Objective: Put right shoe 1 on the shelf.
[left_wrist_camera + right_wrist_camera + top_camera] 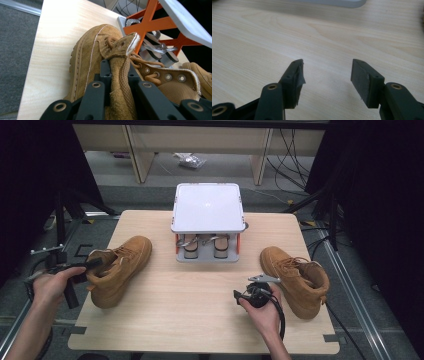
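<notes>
Left gripper view: I'm pinching left boot (100, 57) tongue w/ L gripper (119, 75), near table's left edge. R gripper (327, 75) is idling, jaws spread. Soft tongue's prob slipping if I'm lifting fast.

Your left boot (120, 270), tan suede, chunky sole, laces loose, sitting upright on the sole at the left of the table, toe pointing away toward the far side, tongue (120, 75) pulled up and pinched at the collar, stitching along the side.
</notes>
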A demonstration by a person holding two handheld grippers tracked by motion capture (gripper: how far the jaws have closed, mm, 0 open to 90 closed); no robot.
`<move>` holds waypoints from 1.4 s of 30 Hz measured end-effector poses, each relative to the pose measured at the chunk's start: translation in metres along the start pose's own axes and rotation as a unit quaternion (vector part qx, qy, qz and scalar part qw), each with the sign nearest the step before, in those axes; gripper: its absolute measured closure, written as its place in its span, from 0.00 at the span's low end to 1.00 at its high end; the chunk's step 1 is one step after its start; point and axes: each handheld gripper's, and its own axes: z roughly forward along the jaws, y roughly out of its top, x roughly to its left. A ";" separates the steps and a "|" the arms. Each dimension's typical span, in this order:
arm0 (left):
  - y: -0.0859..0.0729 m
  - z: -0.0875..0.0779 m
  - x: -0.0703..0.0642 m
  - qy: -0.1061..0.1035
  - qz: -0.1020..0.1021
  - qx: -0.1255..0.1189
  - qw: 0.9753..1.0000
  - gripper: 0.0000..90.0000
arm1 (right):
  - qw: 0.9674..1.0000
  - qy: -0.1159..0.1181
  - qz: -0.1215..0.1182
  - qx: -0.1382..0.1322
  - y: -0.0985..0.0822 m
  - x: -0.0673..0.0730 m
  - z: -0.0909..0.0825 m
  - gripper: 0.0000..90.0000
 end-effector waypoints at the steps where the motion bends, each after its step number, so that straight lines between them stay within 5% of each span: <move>1: 0.001 0.001 -0.001 -0.001 0.001 -0.003 1.000 0.91 | 1.000 0.003 0.001 -0.003 0.000 0.000 0.001 0.50; 14: 0.009 0.006 -0.007 -0.008 -0.005 -0.017 1.000 0.91 | 1.000 0.001 0.000 -0.003 -0.001 -0.001 0.000 0.50; 16: 0.011 0.008 -0.009 -0.009 -0.005 -0.022 1.000 0.91 | 1.000 0.000 0.015 0.007 -0.001 0.002 -0.001 0.50; 28: 0.023 0.015 -0.016 -0.012 -0.002 -0.029 0.999 0.91 | 1.000 -0.001 -0.002 -0.003 0.000 0.000 0.000 0.50; 42: 0.033 0.019 -0.021 -0.012 -0.007 -0.039 0.999 0.91 | 1.000 0.000 0.005 0.001 -0.001 0.002 0.000 0.50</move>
